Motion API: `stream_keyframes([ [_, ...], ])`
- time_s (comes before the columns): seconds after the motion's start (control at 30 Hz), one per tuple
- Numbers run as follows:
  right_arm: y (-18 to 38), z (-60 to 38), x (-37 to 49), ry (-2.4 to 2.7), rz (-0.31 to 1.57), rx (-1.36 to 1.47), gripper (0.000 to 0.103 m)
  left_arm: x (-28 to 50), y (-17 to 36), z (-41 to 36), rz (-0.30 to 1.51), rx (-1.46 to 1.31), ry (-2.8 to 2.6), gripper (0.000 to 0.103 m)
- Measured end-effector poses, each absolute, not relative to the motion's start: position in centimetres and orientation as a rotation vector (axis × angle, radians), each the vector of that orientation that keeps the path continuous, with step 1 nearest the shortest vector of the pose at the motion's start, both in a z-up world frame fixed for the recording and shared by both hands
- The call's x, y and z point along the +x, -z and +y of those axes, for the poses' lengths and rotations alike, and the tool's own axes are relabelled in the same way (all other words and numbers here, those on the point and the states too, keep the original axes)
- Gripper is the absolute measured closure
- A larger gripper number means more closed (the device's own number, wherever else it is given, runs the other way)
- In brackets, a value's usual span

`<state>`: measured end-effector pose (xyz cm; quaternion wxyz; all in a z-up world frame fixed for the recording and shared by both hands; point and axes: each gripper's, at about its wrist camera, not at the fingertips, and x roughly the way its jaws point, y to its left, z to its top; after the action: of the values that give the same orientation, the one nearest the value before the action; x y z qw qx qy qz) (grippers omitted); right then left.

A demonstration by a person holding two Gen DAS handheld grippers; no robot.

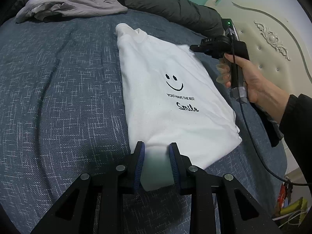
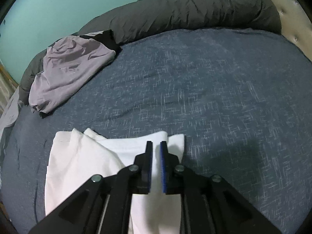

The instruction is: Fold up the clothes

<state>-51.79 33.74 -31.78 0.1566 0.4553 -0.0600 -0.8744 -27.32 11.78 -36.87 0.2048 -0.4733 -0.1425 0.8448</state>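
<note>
A white T-shirt (image 1: 165, 68) with a black smiley and "Smile" print lies folded into a long strip on the blue-grey bedspread (image 1: 58, 87). My left gripper (image 1: 157, 144) is at its near hem, with bunched white fabric filling the gap between the pads. My right gripper (image 1: 192, 47), held by a hand (image 1: 251, 81), hovers at the shirt's far right edge near the collar. In the right wrist view my right gripper (image 2: 156, 143) stands over the T-shirt (image 2: 78, 165) with only a narrow gap between its jaws, and I see nothing pinched there.
A crumpled grey garment (image 1: 74, 0) lies at the far left of the bed, also in the right wrist view as a grey garment (image 2: 72, 68). A rolled dark duvet (image 2: 195, 9) lines the far edge. A cream padded headboard (image 1: 273, 39) stands to the right.
</note>
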Motion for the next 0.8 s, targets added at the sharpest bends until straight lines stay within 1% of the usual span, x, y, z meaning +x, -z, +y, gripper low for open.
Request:
stream_keyframes([
  [0.03, 31.8, 33.5, -52.0, 2.494, -0.172, 1.315, 0.083, -27.4, 36.9, 11.8, -0.396, -1.319, -2.356, 0.075],
  [0.07, 32.1, 33.3, -52.3, 2.489, -0.171, 1.34, 0.08, -27.4, 36.9, 11.9, -0.395, -1.319, -2.357, 0.075],
  [0.2, 32.6, 32.8, -52.6, 2.485, -0.169, 1.369, 0.079, -27.4, 36.9, 11.9, -0.401, -1.32, -2.354, 0.075],
  [0.3, 32.5, 32.3, -52.5, 2.495, -0.124, 1.339, 0.079, -27.4, 36.9, 11.8, -0.403, -1.319, -2.353, 0.075],
  [0.37, 32.2, 32.0, -52.2, 2.504, -0.088, 1.302, 0.09, -27.4, 36.9, 11.8, -0.405, -1.318, -2.351, 0.075],
  [0.4, 32.0, 31.9, -52.0, 2.513, -0.061, 1.283, 0.097, -27.4, 36.9, 11.8, -0.408, -1.318, -2.35, 0.075],
  [0.47, 31.5, 31.5, -51.8, 2.515, -0.025, 1.252, 0.101, -27.4, 36.9, 11.8, -0.41, -1.317, -2.35, 0.075],
  [0.6, 31.1, 31.7, -51.6, 2.524, -0.004, 1.236, 0.102, -27.4, 36.9, 11.8, -0.412, -1.318, -2.349, 0.075],
  [0.7, 30.1, 32.7, -51.4, 2.593, -0.025, 1.19, 0.102, -27.3, 36.8, 11.7, -0.415, -1.318, -2.349, 0.075],
  [0.8, 30.1, 33.8, -51.9, 2.65, -0.006, 1.228, 0.102, -27.3, 36.8, 11.7, -0.417, -1.318, -2.348, 0.075],
])
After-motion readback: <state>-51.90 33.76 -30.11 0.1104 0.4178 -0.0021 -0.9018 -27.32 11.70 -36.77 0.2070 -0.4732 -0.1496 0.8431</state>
